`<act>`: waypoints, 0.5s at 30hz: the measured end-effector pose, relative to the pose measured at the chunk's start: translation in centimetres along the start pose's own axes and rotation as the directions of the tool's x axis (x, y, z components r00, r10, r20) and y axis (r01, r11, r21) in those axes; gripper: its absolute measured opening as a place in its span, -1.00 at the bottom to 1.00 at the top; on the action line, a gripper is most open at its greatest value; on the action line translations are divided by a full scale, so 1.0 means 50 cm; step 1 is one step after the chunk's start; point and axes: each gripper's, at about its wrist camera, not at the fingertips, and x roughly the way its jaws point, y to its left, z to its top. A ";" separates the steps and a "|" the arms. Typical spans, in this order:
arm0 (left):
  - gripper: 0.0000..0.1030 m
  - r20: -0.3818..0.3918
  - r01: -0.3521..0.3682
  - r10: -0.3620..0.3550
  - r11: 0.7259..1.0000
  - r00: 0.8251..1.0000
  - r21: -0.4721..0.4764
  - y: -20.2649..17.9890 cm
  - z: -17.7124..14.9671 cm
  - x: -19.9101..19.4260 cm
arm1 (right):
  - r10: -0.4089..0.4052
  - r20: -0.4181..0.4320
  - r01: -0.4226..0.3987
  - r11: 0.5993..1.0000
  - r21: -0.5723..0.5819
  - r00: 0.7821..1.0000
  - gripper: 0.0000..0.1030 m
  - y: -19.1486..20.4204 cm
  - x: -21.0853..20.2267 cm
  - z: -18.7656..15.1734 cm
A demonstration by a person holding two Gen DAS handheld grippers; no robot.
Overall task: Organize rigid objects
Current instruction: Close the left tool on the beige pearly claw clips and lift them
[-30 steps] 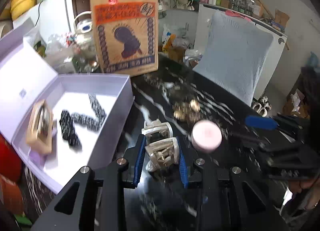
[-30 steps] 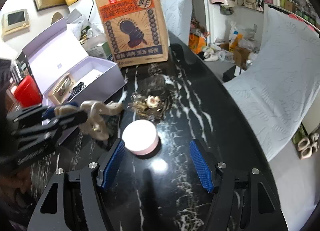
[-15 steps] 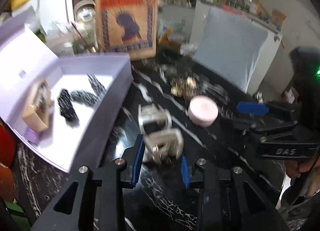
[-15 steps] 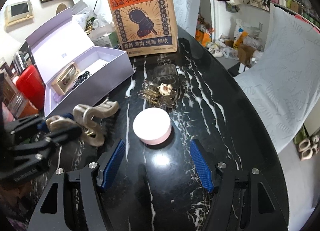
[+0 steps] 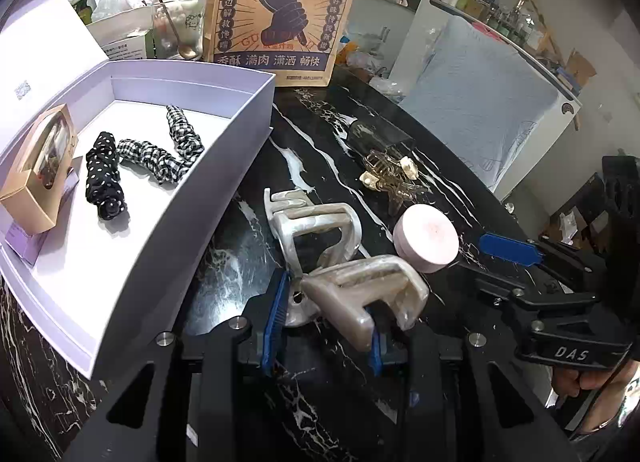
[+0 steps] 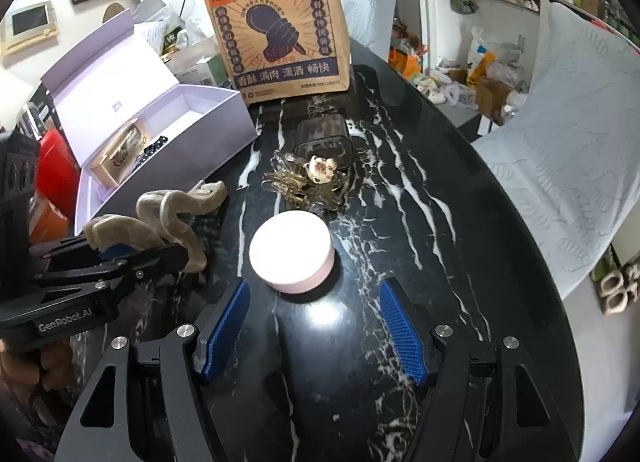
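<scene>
A pearly beige hair claw (image 5: 340, 262) sits between the blue pads of my left gripper (image 5: 326, 314), which is shut on it just right of the open lavender box (image 5: 240, 134). From the right wrist view the claw (image 6: 172, 218) hangs low over the black marble table, its lower tip close to the surface. A round pink tin (image 6: 291, 256) stands on the table just ahead of my right gripper (image 6: 314, 326), which is open and holds nothing.
The box holds black-and-white scrunchies (image 5: 148, 154) and a small tan carton (image 5: 40, 170). A heap of gold hair clips (image 6: 308, 182) lies before a dark clear container (image 6: 324, 138). A printed paper bag (image 6: 276, 22) stands at the back. White-covered chairs flank the table.
My left gripper has sunk toward the table with the claw and rolled a little. The right gripper and the pink tin have stayed put.
</scene>
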 end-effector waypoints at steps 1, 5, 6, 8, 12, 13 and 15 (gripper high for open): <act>-0.35 0.002 0.000 0.000 1.000 1.000 0.000 -0.001 0.001 0.000 | 0.001 -0.003 -0.001 1.000 -0.001 1.000 0.32 0.000 0.004 0.002; -0.35 0.018 0.003 -0.003 1.000 1.000 0.004 -0.002 0.005 -0.002 | -0.004 0.002 0.004 1.000 -0.014 1.000 0.32 0.001 0.012 0.013; -0.35 0.021 0.006 -0.006 1.000 1.000 0.003 -0.001 0.007 0.000 | -0.004 0.006 0.004 1.000 -0.015 1.000 0.32 0.002 0.012 0.016; -0.35 0.024 0.009 -0.009 1.000 1.000 -0.006 0.003 0.012 0.004 | -0.002 0.012 0.002 1.000 -0.018 1.000 0.32 0.002 0.015 0.026; -0.35 0.039 0.017 -0.016 1.000 0.999 -0.016 0.005 0.018 0.009 | 0.009 0.023 -0.008 1.000 -0.027 1.000 0.32 0.002 0.025 0.049; -0.35 0.046 0.016 -0.016 1.000 0.999 -0.014 0.005 0.018 0.009 | 0.007 0.026 -0.007 1.000 -0.029 1.000 0.32 0.001 0.029 0.055; -0.35 0.077 0.022 -0.021 1.000 0.997 -0.007 0.004 0.017 0.004 | 0.009 0.031 -0.008 1.000 -0.030 0.999 0.32 0.000 0.033 0.064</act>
